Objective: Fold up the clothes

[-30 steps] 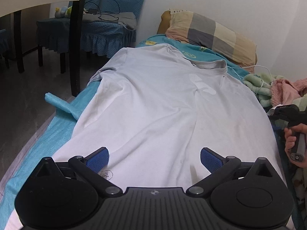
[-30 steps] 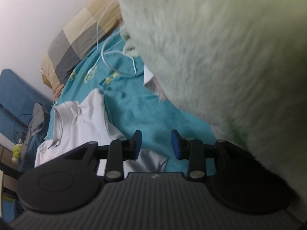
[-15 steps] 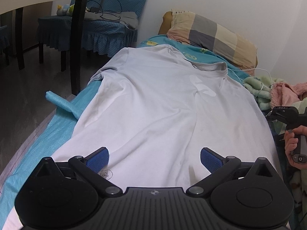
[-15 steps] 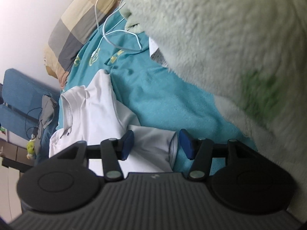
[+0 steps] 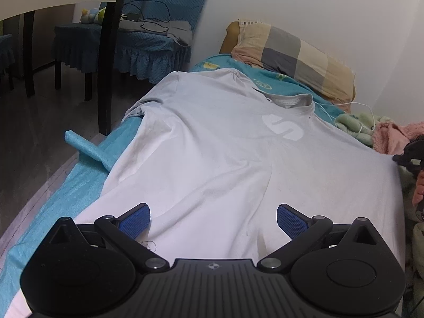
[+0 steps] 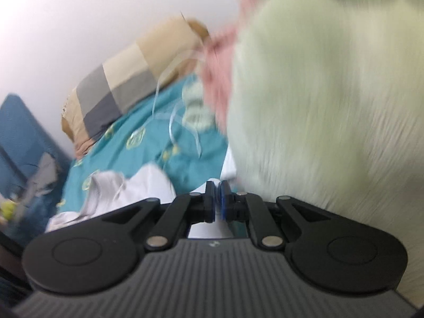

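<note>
Teal terry bedding (image 5: 87, 185) carries my smooth white T-shirt (image 5: 212, 159). My left gripper (image 5: 213, 220) gapes wide, holding nothing. My right gripper (image 6: 217, 204) has just snapped closed, pinching the shirt's thin white edge beside fluffy green fleece (image 6: 331, 106).

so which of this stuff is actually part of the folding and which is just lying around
Part of the job:
- white t-shirt, spread flat on the bed
- left gripper, open over the shirt's hem
- right gripper, shut on the shirt's edge

Just lying about:
- checked pillow
- green fleece blanket
- pink fleece
- white cable
- chair with a teal cover
</note>
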Motion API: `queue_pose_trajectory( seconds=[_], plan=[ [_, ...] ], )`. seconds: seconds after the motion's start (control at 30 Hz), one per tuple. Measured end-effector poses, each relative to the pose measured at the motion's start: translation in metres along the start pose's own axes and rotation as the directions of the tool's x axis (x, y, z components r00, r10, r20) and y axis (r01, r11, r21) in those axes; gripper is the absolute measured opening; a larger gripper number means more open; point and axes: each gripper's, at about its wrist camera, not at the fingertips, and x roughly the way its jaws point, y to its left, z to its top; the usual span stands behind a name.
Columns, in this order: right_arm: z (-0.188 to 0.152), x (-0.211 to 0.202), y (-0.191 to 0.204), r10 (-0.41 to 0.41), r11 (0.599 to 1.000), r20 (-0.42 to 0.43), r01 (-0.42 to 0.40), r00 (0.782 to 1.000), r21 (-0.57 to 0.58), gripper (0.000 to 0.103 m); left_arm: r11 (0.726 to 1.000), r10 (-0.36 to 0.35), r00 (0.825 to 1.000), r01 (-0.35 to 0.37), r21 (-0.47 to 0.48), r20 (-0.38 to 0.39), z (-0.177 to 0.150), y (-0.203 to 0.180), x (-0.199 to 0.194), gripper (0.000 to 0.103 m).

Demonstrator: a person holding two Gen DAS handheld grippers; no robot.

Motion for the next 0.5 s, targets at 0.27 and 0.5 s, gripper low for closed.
queue_pose_trajectory(
  seconds=[0.27,0.5],
  plan=[
    [-0.022,-0.035,0.055,0.022,0.938,0.191,0.046,0.981,-0.344,0.007,1.0,-0.006,1.0,0.006,0.01,0.007,0.004,0.002,-0.001,0.103],
    [-0.037,-0.037,0.041,0.021,0.973,0.012,-0.018,1.0,-0.231,0.011,0.982,0.129,0.989,-0.117,0.149,-0.072,0.003,0.014,0.005,0.102]
  ],
)
